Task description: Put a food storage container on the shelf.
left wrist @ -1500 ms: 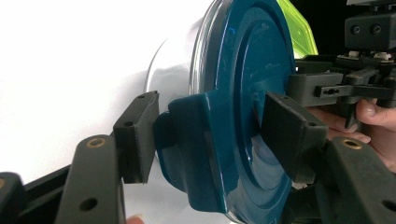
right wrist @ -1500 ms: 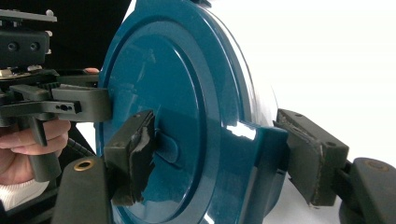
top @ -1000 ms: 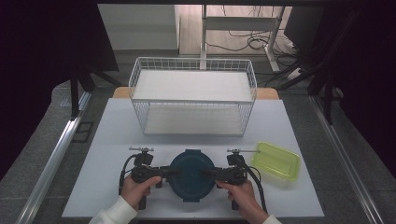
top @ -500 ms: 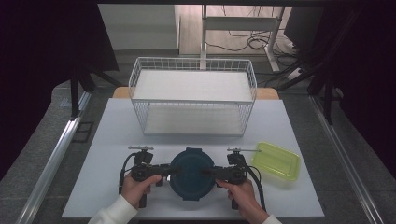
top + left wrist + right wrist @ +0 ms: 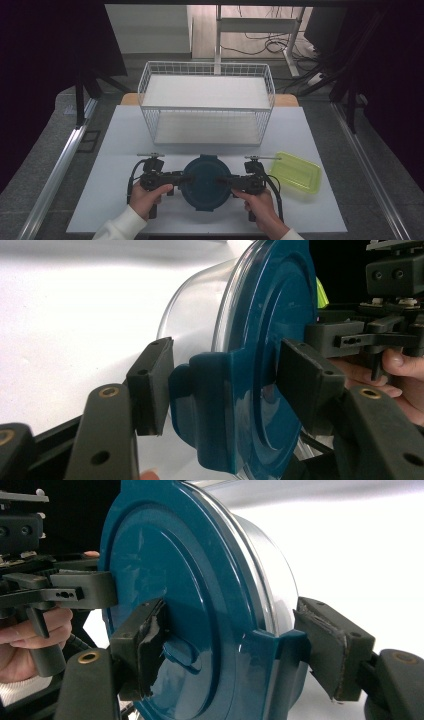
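Observation:
A round clear container with a dark teal lid (image 5: 205, 182) sits on the white table (image 5: 120, 145) near its front edge. My left gripper (image 5: 186, 178) reaches in from the left. Its jaws close across the lid's side latch (image 5: 210, 405), one pad (image 5: 150, 385) under the latch and the other on the lid top. My right gripper (image 5: 223, 181) reaches in from the right. It clamps the opposite latch (image 5: 280, 655) the same way, with a worn pad (image 5: 145, 650) on the lid top (image 5: 200, 590). The clear wall (image 5: 195, 315) shows behind the lid.
A white wire basket (image 5: 150, 80) with a shelf stands at the back middle of the table. A flat yellow-green lid (image 5: 296, 172) lies just right of my right gripper. A metal rail (image 5: 60, 165) runs along the left.

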Demonstrator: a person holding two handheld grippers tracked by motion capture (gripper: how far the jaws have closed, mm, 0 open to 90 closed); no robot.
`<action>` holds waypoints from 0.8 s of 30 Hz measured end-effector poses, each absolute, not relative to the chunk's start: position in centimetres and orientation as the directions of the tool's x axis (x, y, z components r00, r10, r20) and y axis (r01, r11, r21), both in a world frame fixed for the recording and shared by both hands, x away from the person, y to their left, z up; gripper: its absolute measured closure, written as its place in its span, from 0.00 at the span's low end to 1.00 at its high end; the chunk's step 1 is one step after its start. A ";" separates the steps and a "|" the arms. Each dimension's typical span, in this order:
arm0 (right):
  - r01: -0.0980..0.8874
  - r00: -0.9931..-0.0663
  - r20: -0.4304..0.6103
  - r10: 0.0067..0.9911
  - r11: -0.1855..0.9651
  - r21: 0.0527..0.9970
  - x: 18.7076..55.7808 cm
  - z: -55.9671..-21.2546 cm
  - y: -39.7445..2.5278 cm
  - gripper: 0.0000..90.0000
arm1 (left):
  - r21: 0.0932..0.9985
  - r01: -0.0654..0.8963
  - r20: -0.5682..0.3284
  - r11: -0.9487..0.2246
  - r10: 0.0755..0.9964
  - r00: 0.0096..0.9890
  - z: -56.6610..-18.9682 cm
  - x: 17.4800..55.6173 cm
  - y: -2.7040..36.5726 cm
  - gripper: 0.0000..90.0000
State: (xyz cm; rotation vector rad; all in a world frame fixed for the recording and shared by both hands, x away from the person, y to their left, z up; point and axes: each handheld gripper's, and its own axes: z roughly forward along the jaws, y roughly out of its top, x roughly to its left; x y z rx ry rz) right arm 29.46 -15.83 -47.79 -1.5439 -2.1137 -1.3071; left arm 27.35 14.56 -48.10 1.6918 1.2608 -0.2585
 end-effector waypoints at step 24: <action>0.810 -0.452 0.581 0.676 0.038 0.585 30.8 -43.6 -15.1 0.33 | 0.601 0.798 -0.654 0.046 0.601 0.459 -44.6 29.0 15.3 0.46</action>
